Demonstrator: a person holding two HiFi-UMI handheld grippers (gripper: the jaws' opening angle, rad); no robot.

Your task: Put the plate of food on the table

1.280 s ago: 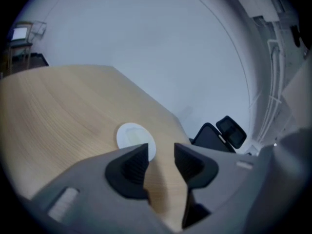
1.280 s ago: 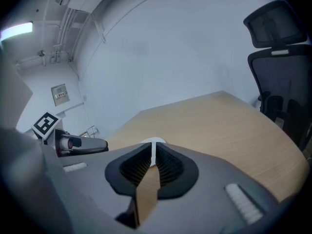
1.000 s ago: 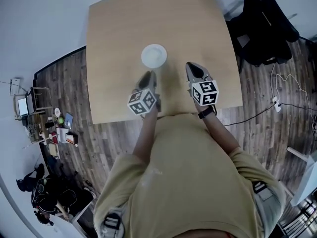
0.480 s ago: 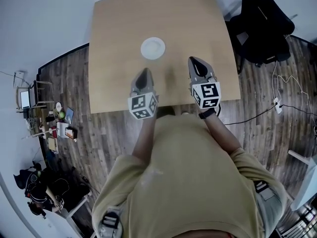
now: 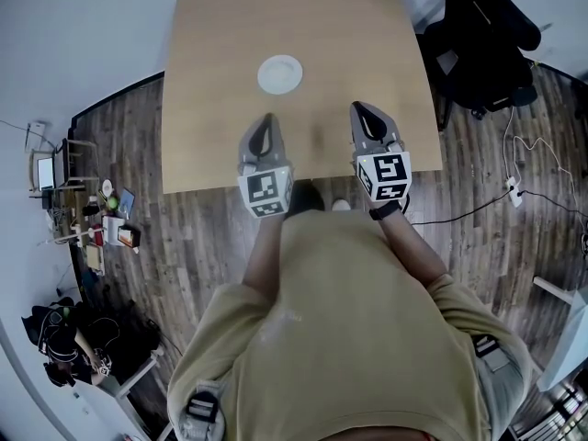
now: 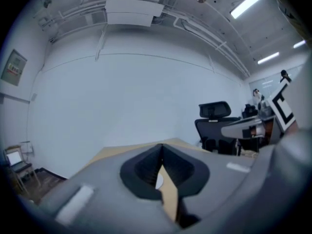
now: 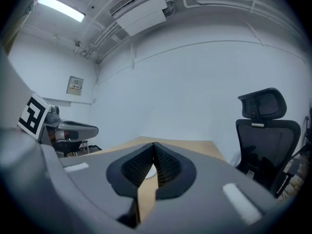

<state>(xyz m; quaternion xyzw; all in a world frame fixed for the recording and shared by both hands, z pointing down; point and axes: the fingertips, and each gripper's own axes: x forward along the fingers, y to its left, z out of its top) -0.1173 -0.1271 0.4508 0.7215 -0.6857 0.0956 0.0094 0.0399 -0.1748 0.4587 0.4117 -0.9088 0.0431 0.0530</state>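
Note:
A white plate (image 5: pixel 280 74) rests on the light wooden table (image 5: pixel 211 81), near its middle. Whether it carries food is too small to tell. My left gripper (image 5: pixel 267 118) hovers over the table's near edge, short of the plate, shut with nothing in it. My right gripper (image 5: pixel 362 109) hangs level with it to the right, also shut and empty. In the left gripper view the jaws meet at the tips (image 6: pixel 162 147), and a sliver of the plate (image 6: pixel 158 181) shows beyond them. The right gripper view shows its tips (image 7: pixel 153 145) together, with the plate (image 7: pixel 150 172) ahead.
Black office chairs (image 5: pixel 482 44) stand off the table's far right corner; one chair (image 7: pixel 265 130) also shows in the right gripper view. A cable (image 5: pixel 524 194) trails over the wood floor at right. Small clutter (image 5: pixel 101 228) and a person (image 5: pixel 69 356) are at the far left.
Both grippers have drawn back from the plate toward the table's near edge. The left jaws have closed. The plate stays where it was on the table.

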